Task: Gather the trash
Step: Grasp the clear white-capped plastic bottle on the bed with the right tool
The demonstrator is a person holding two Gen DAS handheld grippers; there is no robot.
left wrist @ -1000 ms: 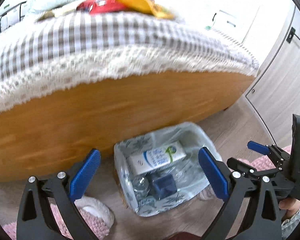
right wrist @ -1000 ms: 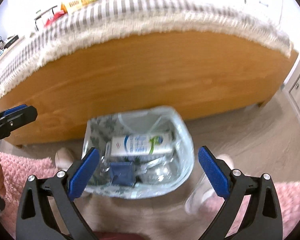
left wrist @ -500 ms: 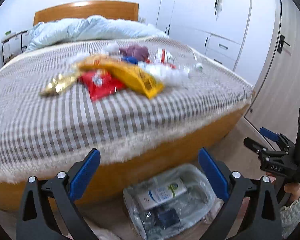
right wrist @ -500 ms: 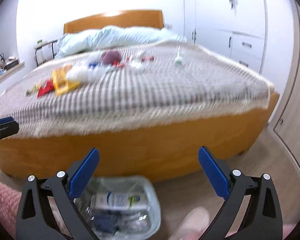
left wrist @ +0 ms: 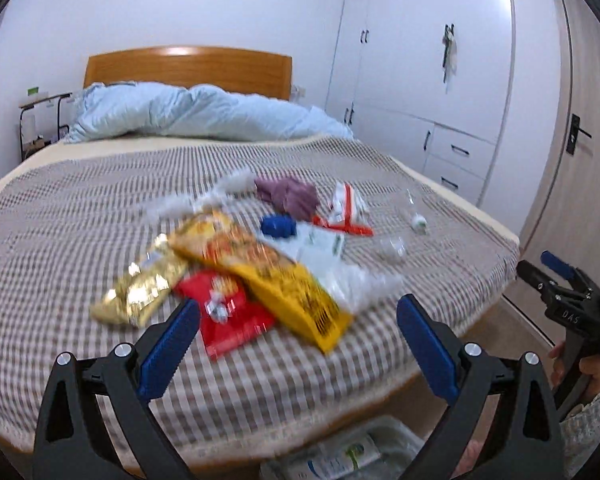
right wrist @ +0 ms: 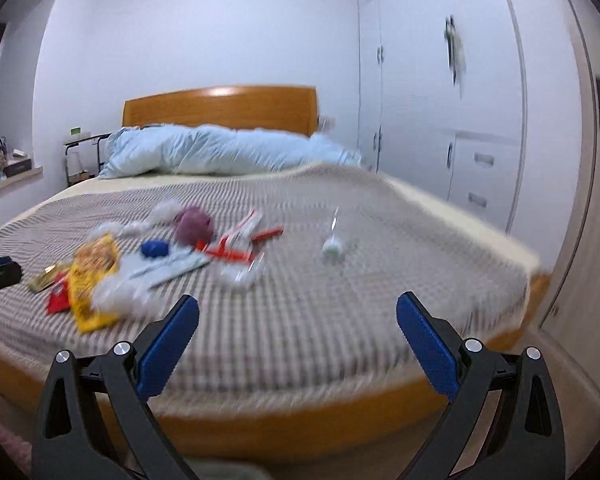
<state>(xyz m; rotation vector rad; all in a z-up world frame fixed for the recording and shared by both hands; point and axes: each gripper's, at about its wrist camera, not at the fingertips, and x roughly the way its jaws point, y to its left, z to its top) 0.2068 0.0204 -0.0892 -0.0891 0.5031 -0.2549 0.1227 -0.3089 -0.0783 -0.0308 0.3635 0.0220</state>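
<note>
Left claw [left wrist: 298, 326]: jaws spread wide, nothing between them. Blue pads [left wrist: 168, 346] face inward at lower left and lower right of the left wrist view, black arms running down to the bottom edge.

Right claw [right wrist: 297, 324]: jaws equally wide apart, empty. Blue pads [right wrist: 167, 345] in the same lower positions of the right wrist view.

Right claw also seen from the side at the right edge of the left wrist view, pointing toward frame left. A hand [left wrist: 584, 370] grips its handle at lower right, with a pale knit sleeve [left wrist: 592, 436] below it.

Tip of the left claw shows at mid left edge of the right wrist view; blurred.
</note>
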